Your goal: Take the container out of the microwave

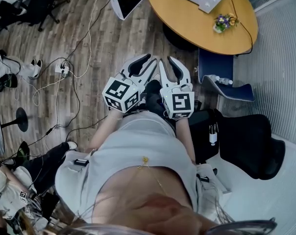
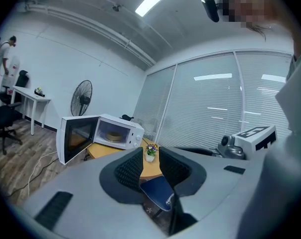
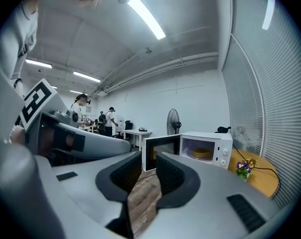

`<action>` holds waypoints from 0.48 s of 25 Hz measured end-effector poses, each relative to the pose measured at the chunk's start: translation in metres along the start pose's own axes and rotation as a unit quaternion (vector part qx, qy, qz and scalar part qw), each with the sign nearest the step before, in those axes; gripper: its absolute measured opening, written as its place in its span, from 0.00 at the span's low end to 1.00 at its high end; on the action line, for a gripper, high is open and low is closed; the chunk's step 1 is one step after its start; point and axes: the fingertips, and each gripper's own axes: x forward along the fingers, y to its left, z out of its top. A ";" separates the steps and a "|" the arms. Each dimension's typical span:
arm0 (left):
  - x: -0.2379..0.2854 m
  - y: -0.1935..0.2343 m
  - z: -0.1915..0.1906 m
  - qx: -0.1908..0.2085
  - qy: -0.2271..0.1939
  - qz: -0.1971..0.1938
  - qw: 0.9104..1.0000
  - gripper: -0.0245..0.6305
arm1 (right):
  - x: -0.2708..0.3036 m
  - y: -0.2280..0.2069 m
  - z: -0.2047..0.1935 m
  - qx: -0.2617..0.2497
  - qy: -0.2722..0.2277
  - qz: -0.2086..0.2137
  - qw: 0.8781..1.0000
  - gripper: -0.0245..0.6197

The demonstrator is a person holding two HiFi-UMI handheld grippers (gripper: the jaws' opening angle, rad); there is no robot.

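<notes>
Inside the open white microwave (image 3: 223,151) on a round wooden desk (image 1: 202,26), a shallow tan round container (image 3: 202,153) sits untouched.
Left hand-held gripper (image 1: 147,58) and right hand-held gripper (image 1: 166,60) hover well away from it, jaws parted and empty. Loose white floor cables (image 1: 75,72) could trip the approach, and a one-sided pinch might tip the container.

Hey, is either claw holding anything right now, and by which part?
Nothing is held: the left claw and right claw are open and empty; the container sits inside the microwave.
</notes>
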 end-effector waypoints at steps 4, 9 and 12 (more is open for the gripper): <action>0.009 0.015 0.010 -0.001 -0.003 0.003 1.000 0.19 | 0.017 -0.006 0.005 0.001 0.002 0.002 1.000 0.20; 0.026 0.030 0.014 -0.009 -0.001 0.008 1.000 0.19 | 0.037 -0.016 0.003 0.005 0.010 0.010 1.000 0.20; 0.037 0.041 0.016 -0.012 0.001 0.011 1.000 0.19 | 0.051 -0.023 0.003 0.009 0.013 0.013 1.000 0.20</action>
